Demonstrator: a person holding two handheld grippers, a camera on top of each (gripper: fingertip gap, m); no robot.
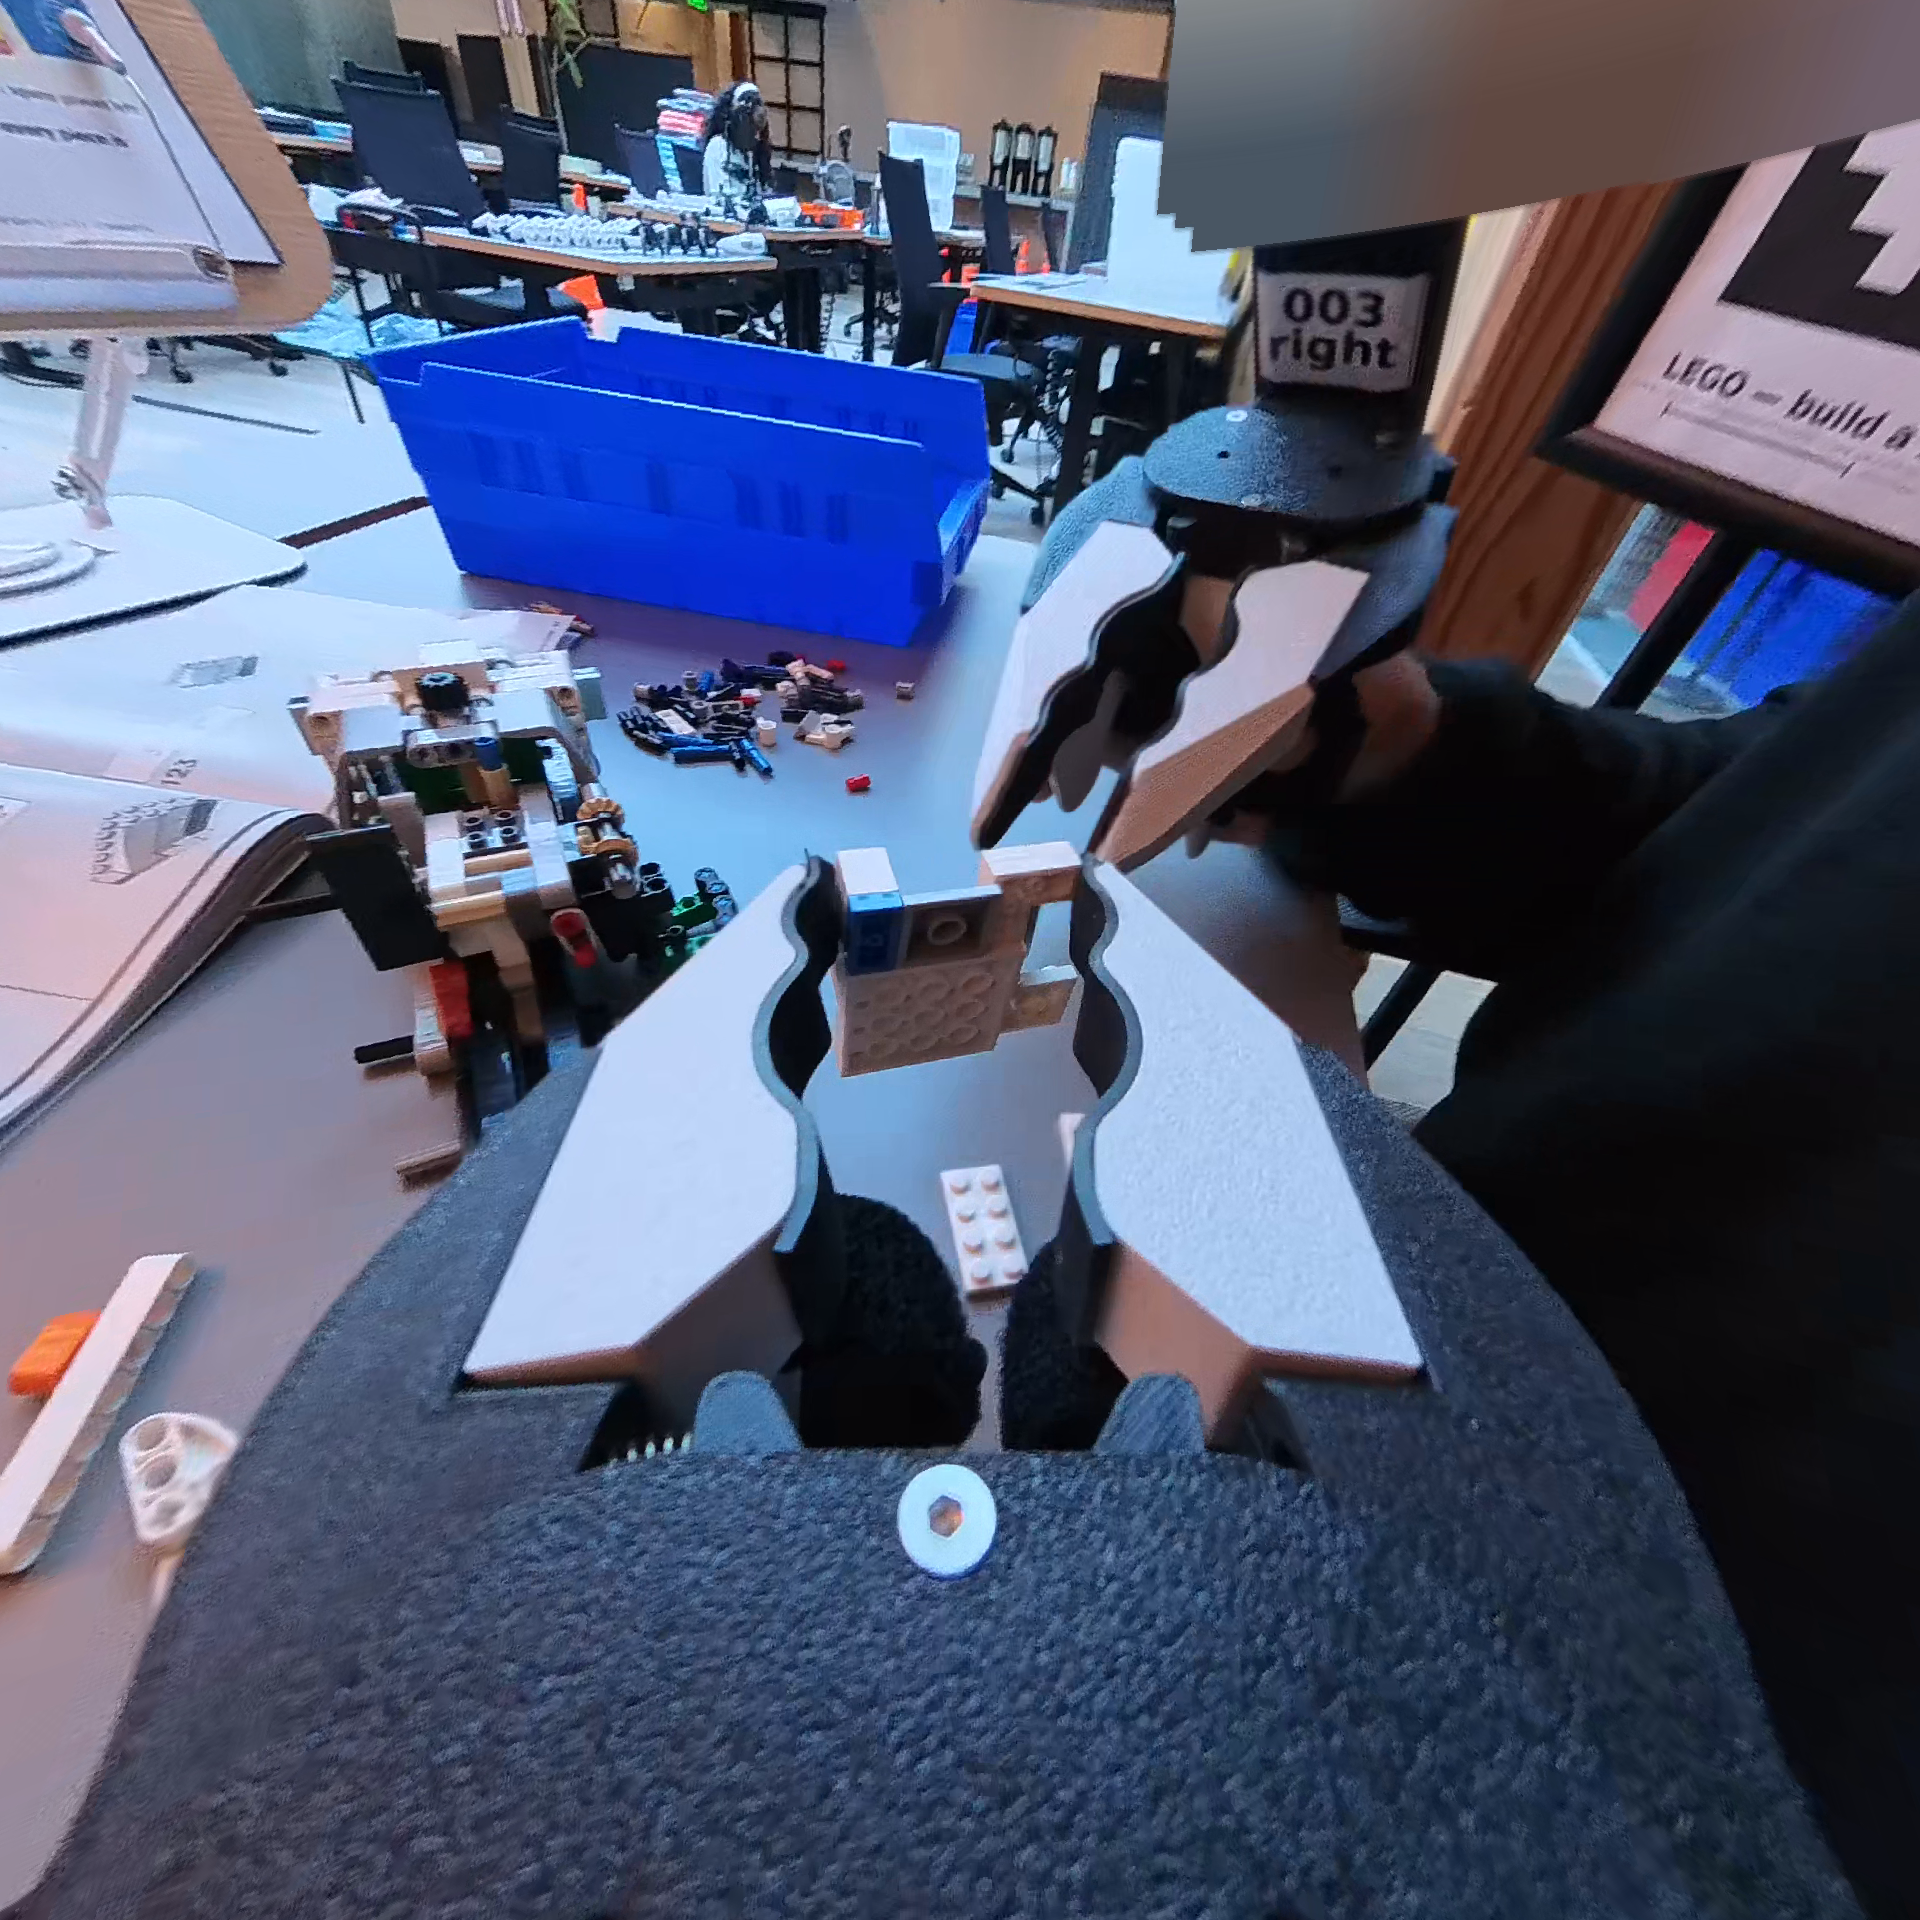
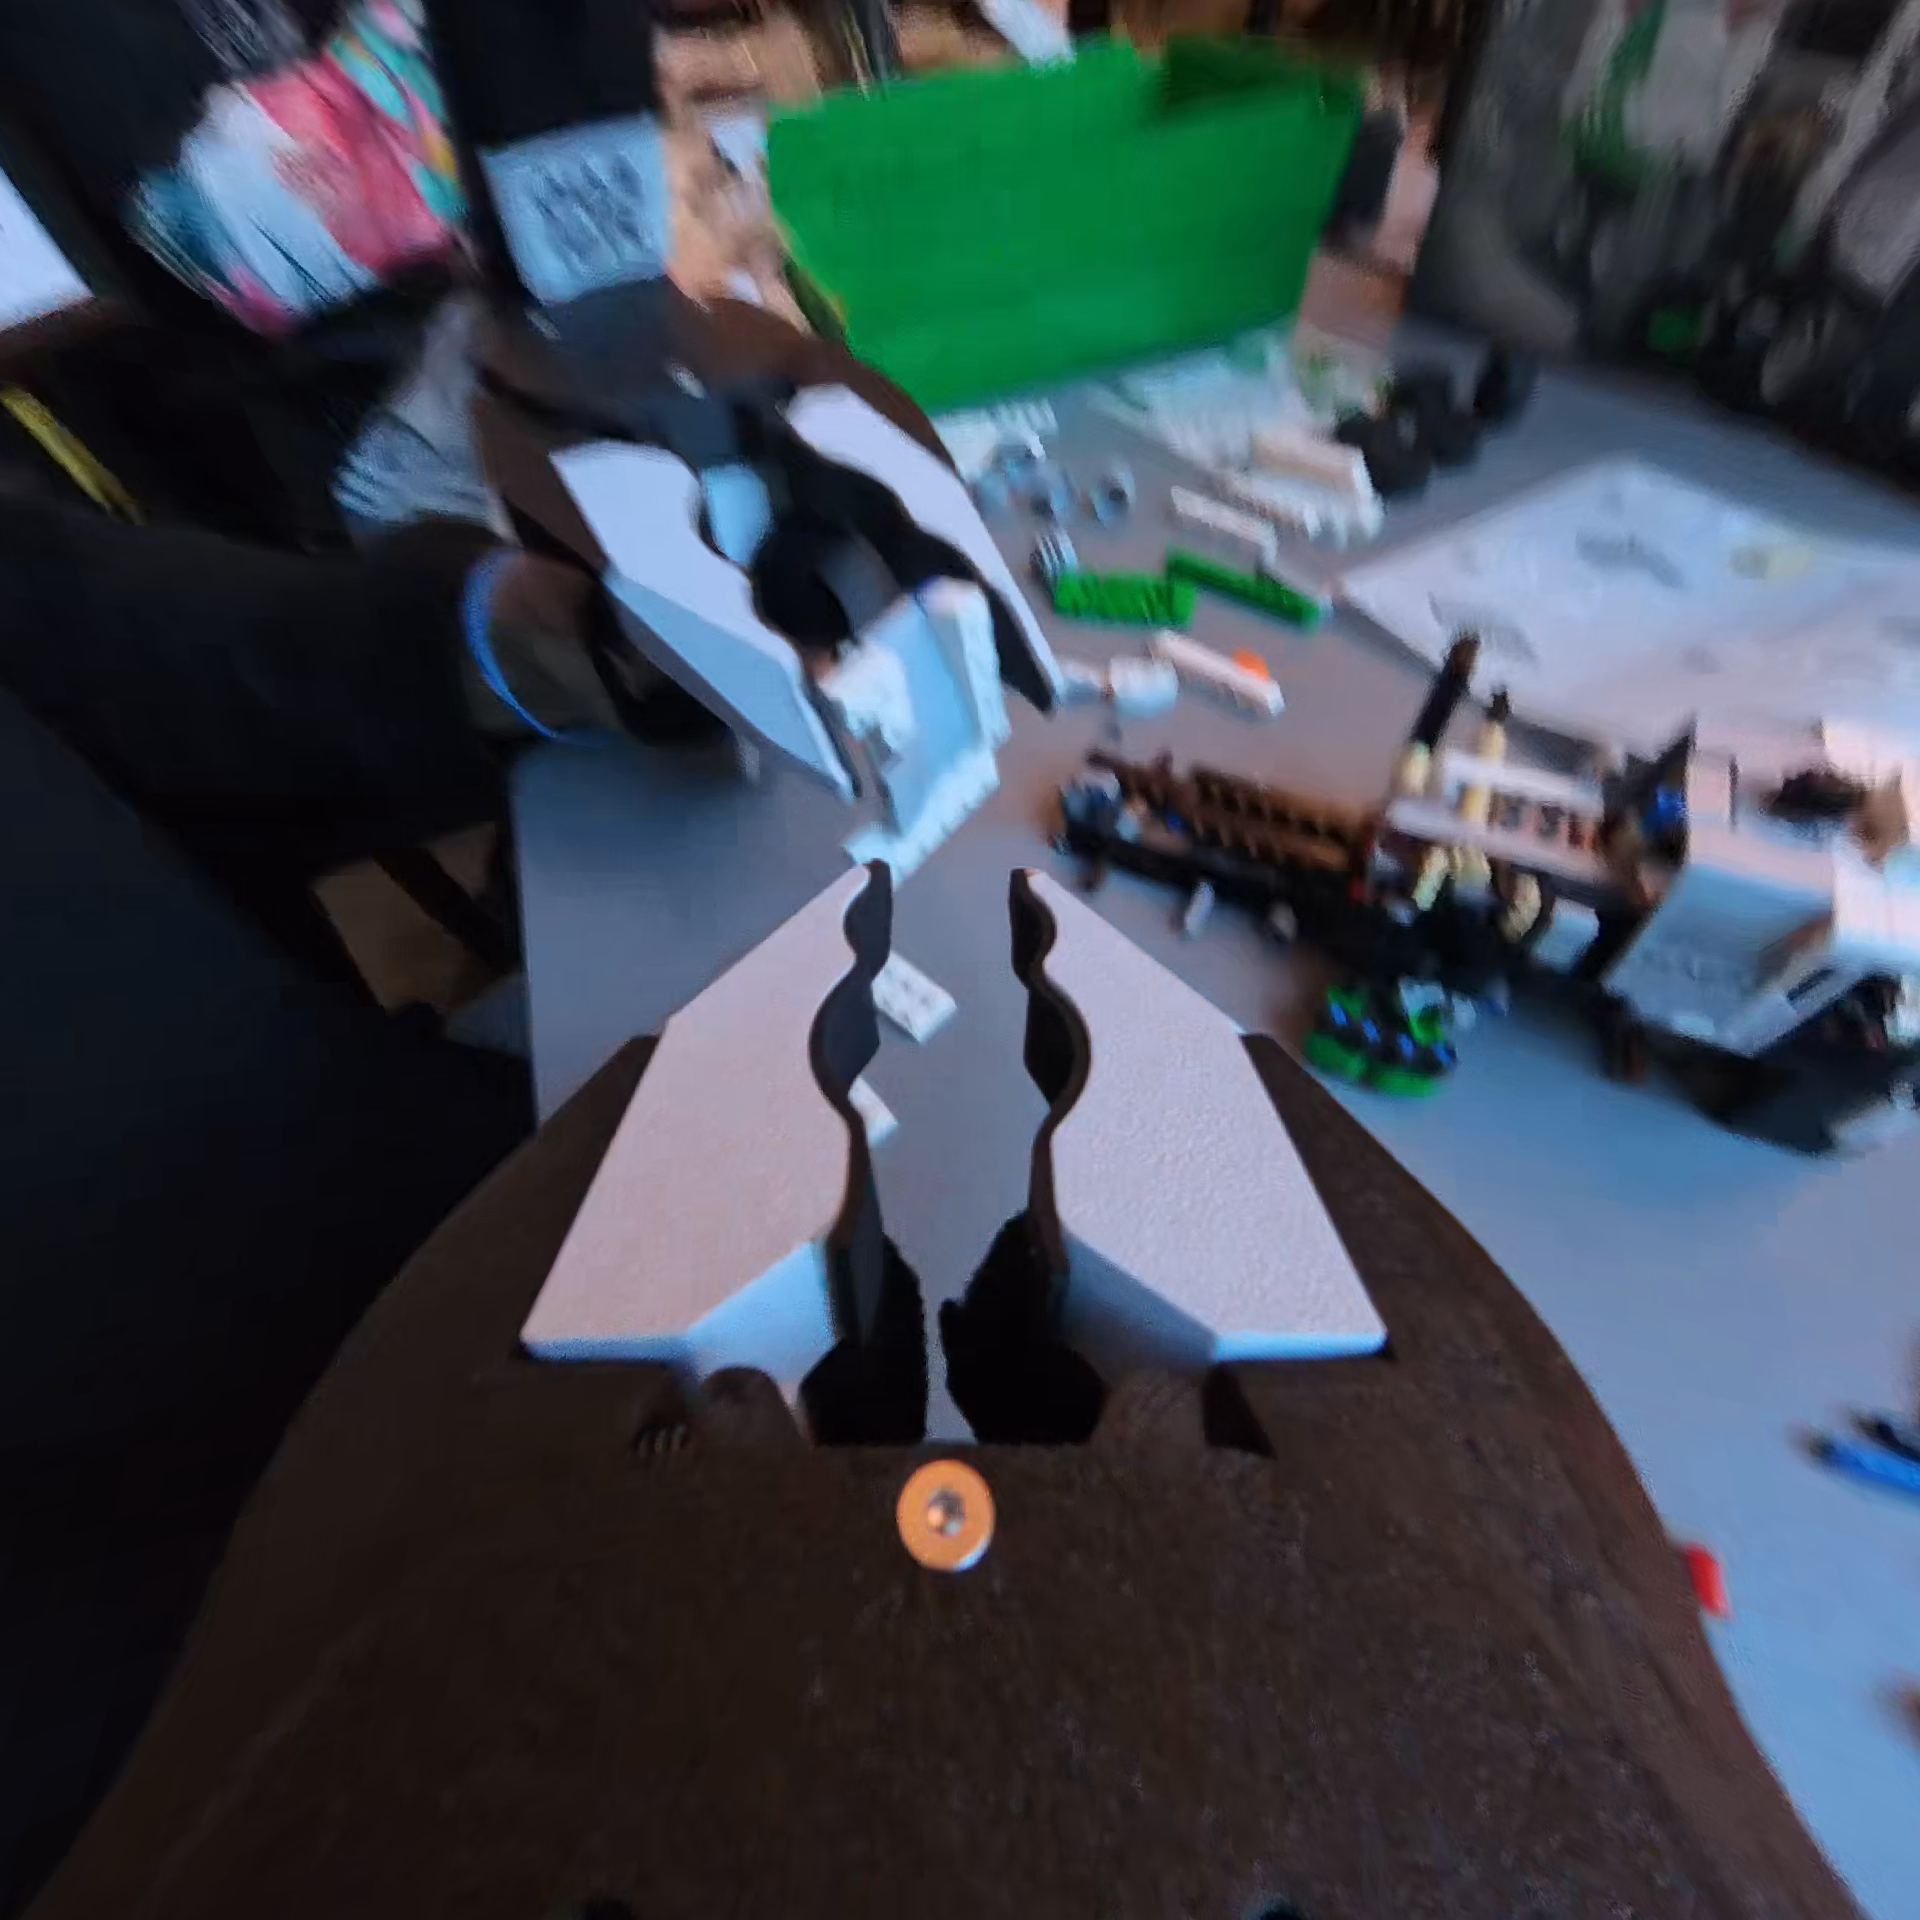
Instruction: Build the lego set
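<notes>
My left gripper (image 1: 948,883) is shut on a small tan plate assembly (image 1: 920,997) with blue and grey bricks on it, held above the dark table. My right gripper (image 1: 1049,831) hovers just above and right of that assembly, its jaws a little apart and empty. In the blurred right wrist view, my right gripper (image 2: 951,878) is open with nothing between its fingers, and the left gripper (image 2: 945,743) with the assembly (image 2: 935,727) is just ahead of it. The larger partly built model (image 1: 488,831) stands to the left, and it also shows in the right wrist view (image 2: 1455,831).
A loose white plate (image 1: 985,1226) lies on the table under my left gripper. A pile of small parts (image 1: 738,717) lies before a blue bin (image 1: 686,478). An open instruction book (image 1: 125,883) is at the left. A green bin (image 2: 1049,208) and green pieces (image 2: 1122,597) sit farther off. My left and right fingertips are right by each other.
</notes>
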